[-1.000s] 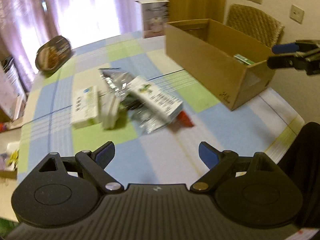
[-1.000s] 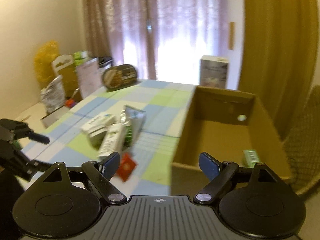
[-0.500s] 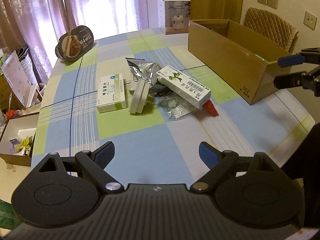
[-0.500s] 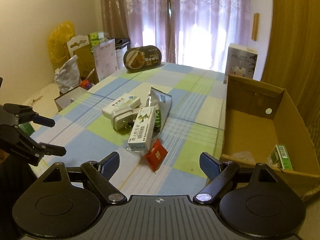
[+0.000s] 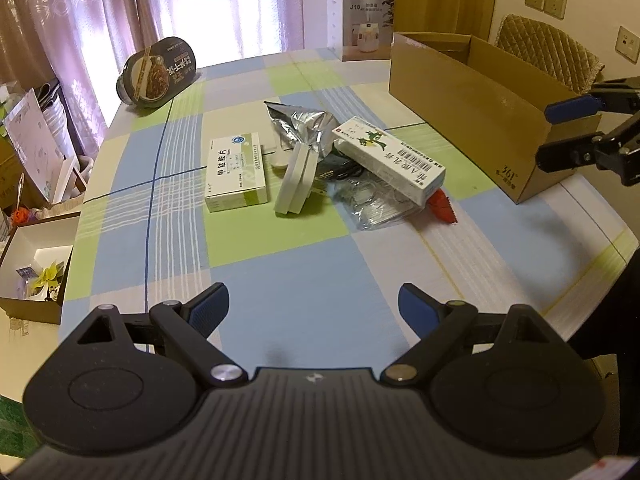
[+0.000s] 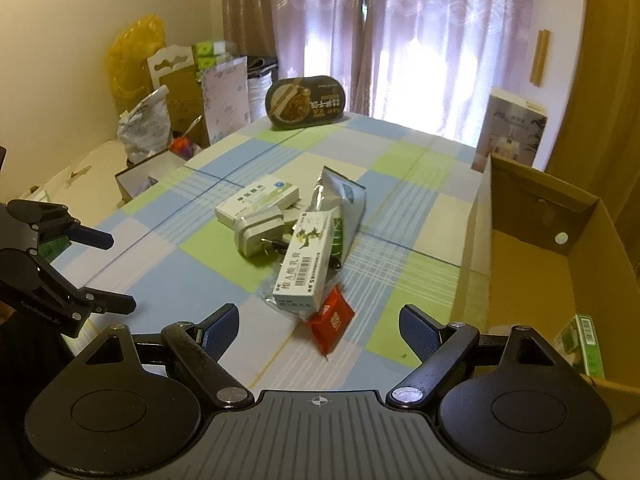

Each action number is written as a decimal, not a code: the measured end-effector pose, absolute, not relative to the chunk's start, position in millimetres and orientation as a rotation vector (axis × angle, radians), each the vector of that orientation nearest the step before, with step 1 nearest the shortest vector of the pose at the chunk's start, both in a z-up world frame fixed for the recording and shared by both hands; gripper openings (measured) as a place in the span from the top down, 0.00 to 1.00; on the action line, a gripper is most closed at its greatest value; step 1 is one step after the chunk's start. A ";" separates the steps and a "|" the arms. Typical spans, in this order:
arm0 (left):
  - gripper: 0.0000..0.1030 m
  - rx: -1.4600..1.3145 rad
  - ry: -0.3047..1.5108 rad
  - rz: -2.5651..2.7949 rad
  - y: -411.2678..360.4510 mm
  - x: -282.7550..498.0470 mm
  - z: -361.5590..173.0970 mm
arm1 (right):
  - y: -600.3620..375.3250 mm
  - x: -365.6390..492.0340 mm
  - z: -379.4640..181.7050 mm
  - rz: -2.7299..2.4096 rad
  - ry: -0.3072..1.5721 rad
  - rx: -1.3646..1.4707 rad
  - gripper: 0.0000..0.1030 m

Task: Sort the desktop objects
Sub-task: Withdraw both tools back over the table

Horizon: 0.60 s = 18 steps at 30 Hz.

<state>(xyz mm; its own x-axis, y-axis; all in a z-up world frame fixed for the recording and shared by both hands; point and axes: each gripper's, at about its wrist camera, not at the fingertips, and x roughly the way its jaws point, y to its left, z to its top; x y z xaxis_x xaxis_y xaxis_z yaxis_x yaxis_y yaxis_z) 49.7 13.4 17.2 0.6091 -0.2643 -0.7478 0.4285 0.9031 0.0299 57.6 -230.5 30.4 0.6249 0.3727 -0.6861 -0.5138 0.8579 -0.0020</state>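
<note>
1. A table [image 5: 304, 280] under a blue, green and white checked cloth fills the room's middle; both views have steadied and drawn a little nearer to it than half a second ago
2. An open cardboard box [image 5: 472, 108] stands on the table's right side, with a small green carton [image 6: 582, 344] lying inside it near the corner, where it lay before
3. The clutter sits unmoved at the table's centre: a long white medicine box [image 5: 392, 160] resting across a clear plastic bag [image 5: 372, 208], a silver foil pouch [image 5: 304, 124] behind it, a white and green pill box [image 5: 236, 178] to the left, a white plug adapter [image 5: 296, 184] between them, and a red sachet [image 5: 442, 206] at the long box's near end
4. The left gripper [image 5: 314, 310] hovers over the near edge, fingers spread wide, holding nothing
5. The right gripper [image 6: 316, 326] hangs beside the cardboard box, fingers likewise spread and empty
</note>
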 end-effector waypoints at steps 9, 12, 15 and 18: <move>0.13 0.231 0.824 -0.414 15.7 62.0 10.6 | -210.5 76.2 19.9 0.532 0.764 -0.231 0.18; 0.13 0.228 0.826 -0.419 15.8 66.4 8.3 | -204.4 82.6 15.9 0.539 0.772 -0.238 0.18; 0.13 0.229 0.831 -0.426 14.6 71.8 4.7 | -198.1 90.3 11.1 0.545 0.782 -0.241 0.18; 0.13 0.234 0.835 -0.432 12.6 77.9 1.6 | -191.9 99.2 5.6 0.549 0.791 -0.244 0.18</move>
<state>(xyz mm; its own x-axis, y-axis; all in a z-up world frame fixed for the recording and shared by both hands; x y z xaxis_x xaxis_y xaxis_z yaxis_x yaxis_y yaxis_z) 77.9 12.6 1.6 0.5914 -0.2773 -0.7572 0.4577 0.8885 0.0321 99.2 -191.9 5.6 0.5733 0.3746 -0.7287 -0.5521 0.8338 -0.0058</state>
